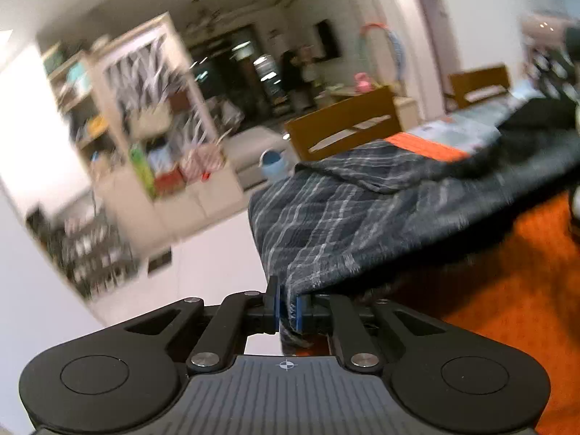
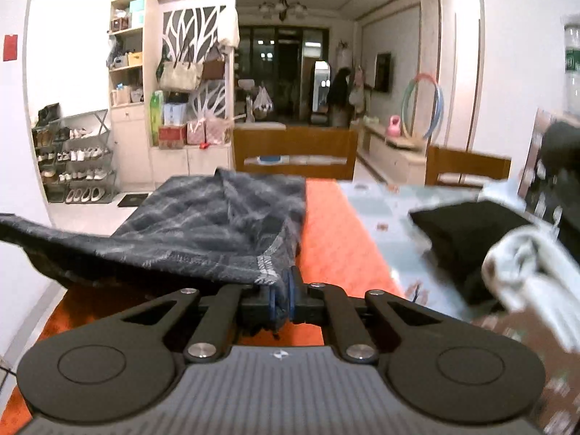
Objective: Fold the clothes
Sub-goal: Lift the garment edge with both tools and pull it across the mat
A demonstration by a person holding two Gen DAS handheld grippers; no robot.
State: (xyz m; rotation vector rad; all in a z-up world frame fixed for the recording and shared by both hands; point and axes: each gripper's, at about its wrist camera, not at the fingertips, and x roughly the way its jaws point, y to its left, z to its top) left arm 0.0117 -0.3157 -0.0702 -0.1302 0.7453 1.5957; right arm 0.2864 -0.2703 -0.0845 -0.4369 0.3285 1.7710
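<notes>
A dark blue-grey plaid garment lies across an orange table cover. My left gripper is shut on its near corner, and the cloth rises from the jaws toward the table. In the right wrist view the same plaid garment stretches leftward, lifted off the orange cover. My right gripper is shut on its hemmed corner. The held edge sags between the two grippers.
A folded black garment and a white cloth lie at the right on a pale patterned cover. Wooden chairs stand behind the table. Shelving and a shoe rack are at the far left.
</notes>
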